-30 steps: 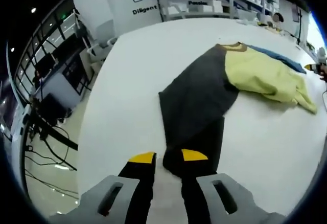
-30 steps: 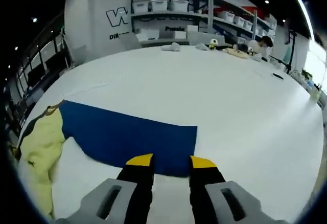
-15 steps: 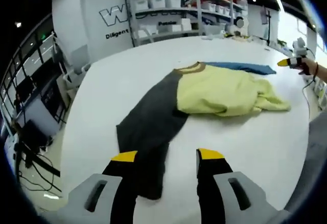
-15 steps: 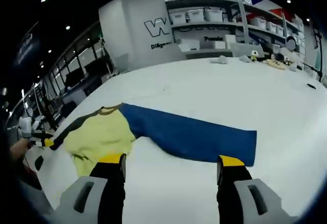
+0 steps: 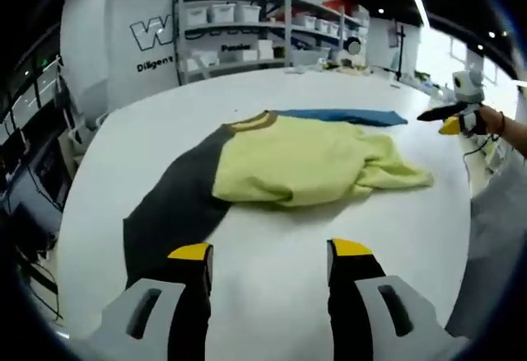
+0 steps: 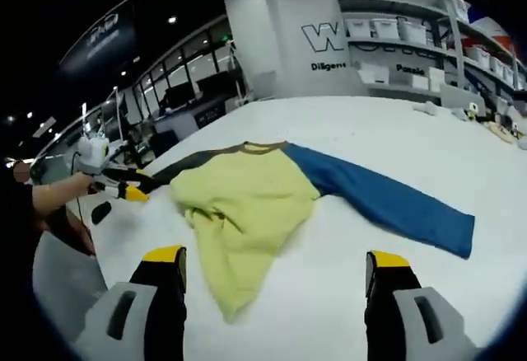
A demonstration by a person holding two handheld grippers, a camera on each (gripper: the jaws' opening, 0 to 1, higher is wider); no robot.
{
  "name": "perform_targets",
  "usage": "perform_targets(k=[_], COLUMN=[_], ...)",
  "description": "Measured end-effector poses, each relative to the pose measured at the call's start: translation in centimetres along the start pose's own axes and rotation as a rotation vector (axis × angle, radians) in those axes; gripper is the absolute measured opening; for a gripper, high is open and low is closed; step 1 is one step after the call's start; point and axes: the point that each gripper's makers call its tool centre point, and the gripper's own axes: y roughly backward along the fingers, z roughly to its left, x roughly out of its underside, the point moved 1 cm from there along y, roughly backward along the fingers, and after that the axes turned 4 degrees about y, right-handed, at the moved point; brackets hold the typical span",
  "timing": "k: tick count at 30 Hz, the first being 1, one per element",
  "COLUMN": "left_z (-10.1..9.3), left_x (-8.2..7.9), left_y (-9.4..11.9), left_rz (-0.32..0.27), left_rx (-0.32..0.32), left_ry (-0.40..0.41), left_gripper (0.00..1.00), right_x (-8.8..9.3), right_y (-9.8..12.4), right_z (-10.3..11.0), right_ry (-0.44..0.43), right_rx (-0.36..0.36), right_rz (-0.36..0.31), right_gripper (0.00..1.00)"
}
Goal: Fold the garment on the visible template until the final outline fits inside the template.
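Garment (image 5: pixel 305 159) folding is the step in hand: a long-sleeved top with a yellow body, one dark grey sleeve (image 5: pixel 169 204) and one blue sleeve (image 6: pixel 387 200) is spread on the white bench (image 5: pixel 272 287), the body rumpled and partly doubled over itself. No template outline can be made out on the bench surface. The left gripper (image 5: pixel 270 254) is held above the bench just short of the yellow hem, its fingers spread wide with nothing between them. The right gripper (image 6: pixel 276 258) is likewise held over bare bench near the loose yellow corner, fingers released and empty.

For a clean fold, the rumpled body would best be flattened first, then each sleeve taken near its cuff and laid across the body, so that the outline shrinks evenly. A grip on a single layer at an edge is judged safer than a pinch in the bunched middle, where several layers could be dragged together. The blue sleeve lies far out and should be brought in without pulling the body along.

Shelving (image 5: pixel 239 27) with white bins stands behind the bench, and small items are scattered at its far edge (image 6: pixel 473 114), well apart from the garment. Nothing lies between the grippers and the cloth.
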Motion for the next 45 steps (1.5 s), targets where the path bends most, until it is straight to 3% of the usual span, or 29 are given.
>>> perform_targets(k=[4, 9, 15, 20, 25, 34, 38, 40, 45], left_z=[-1.0, -2.4, -3.2, -3.8, -4.3, -4.4, -4.4, -4.6, -4.7], left_x=[-0.3, -0.6, -1.1, -1.3, -1.3, -1.5, -1.8, -2.3, -3.9], left_y=[-1.2, -2.4, -4.3, -5.6, -6.6, -7.8, -7.8, -7.4, -6.6], left_rz=[0.004, 0.014, 0.022, 0.053, 0.068, 0.074, 0.105, 0.093, 0.08], left_rx=[0.019, 0.052, 0.068, 0.086, 0.096, 0.08, 0.086, 0.097, 0.125], left_ry=[-0.012, -0.03, -0.072, -0.133, -0.133, -0.102, -0.184, -0.181, -0.178], left_gripper=[0.52, 0.5, 0.46, 0.42, 0.36, 0.22, 0.1, 0.04, 0.02], right_x=[1.5, 2.5, 2.9, 3.4, 4.3, 5.0, 5.7, 5.3, 3.6], right_y=[-0.4, -1.1, -2.1, -2.5, -3.6, -5.3, -5.7, -5.8, -5.2], right_z=[2.4, 4.2, 4.9, 5.2, 5.7, 4.6, 4.6, 4.6, 4.2], right_ry=[0.028, 0.078, 0.145, 0.216, 0.286, 0.385, 0.49, 0.498, 0.498], right_rx=[-0.071, -0.09, -0.085, -0.093, -0.113, -0.104, -0.133, -0.137, -0.157], right_rz=[0.041, 0.056, 0.046, 0.075, 0.105, 0.153, 0.205, 0.205, 0.19], right_gripper=[0.92, 0.89, 0.77, 0.68, 0.6, 0.29, 0.02, 0.0, 0.0])
